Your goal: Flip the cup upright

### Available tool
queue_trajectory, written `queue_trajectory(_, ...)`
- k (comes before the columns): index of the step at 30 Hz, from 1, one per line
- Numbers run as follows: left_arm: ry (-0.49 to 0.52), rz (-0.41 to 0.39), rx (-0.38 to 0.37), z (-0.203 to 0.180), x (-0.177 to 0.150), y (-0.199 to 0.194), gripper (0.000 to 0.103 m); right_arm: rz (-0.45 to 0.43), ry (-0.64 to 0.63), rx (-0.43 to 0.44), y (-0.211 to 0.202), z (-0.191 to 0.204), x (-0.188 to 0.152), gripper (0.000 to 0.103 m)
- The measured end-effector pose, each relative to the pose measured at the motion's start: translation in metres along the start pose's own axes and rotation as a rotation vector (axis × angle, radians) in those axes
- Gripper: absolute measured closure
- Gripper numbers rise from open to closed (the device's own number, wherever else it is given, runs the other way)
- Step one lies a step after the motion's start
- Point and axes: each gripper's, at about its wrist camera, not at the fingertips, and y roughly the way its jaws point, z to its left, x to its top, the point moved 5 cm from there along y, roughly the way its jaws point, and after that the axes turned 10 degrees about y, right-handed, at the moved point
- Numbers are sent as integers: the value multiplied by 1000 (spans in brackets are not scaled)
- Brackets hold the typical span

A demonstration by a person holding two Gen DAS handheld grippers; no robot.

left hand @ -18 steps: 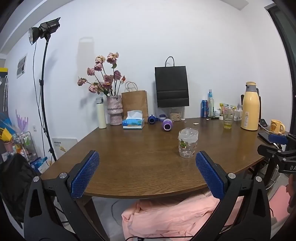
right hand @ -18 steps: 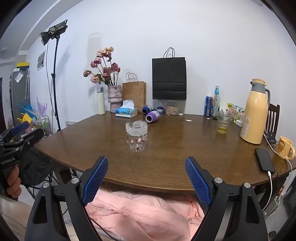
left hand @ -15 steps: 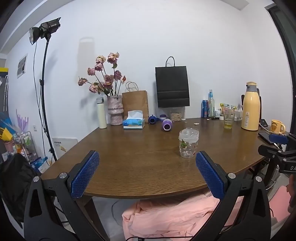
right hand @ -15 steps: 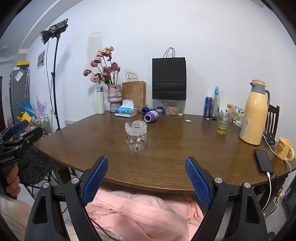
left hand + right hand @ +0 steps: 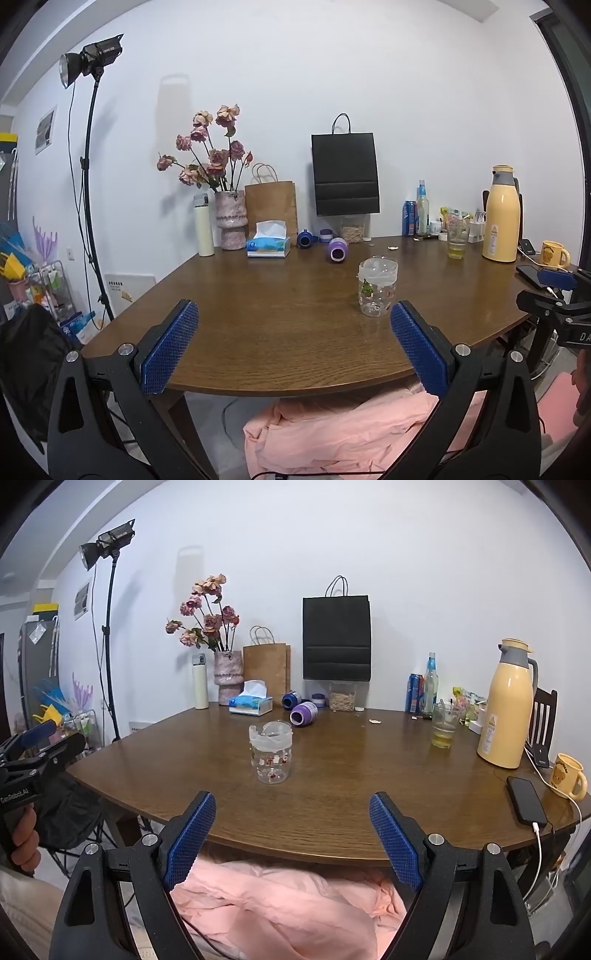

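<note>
The cup (image 5: 271,753) stood mid-frame on the desk (image 5: 332,794), with both the left gripper (image 5: 293,345) and right gripper (image 5: 291,836) spread wide below it, holding nothing.

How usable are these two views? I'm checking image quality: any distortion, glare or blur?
Left wrist view: strong fisheye bending, black corners; glass cup sharp. Right wrist view: same bending; soft sheen on the table behind the cup; phone and the blue fingers crisp, no motion blur.

cup (image 5: 272,753): clear, glossy plastic or glass, printed figures
table (image 5: 351,775): brown wood, smooth, slight sheen
claw pads (image 5: 190,838): blue, rough-textured
bags (image 5: 266,666): matt paper, brown and black
</note>
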Motion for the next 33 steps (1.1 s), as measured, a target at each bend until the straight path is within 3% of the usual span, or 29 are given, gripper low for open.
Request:
queue_trajectory(20, 7, 0, 31, 6, -6, 9, 0, 25, -12, 2, 7, 2, -6, 13)
queue_trajectory(33, -13, 57, 67, 14, -18, 27, 0, 7, -41, 0, 17, 12, 1, 13)
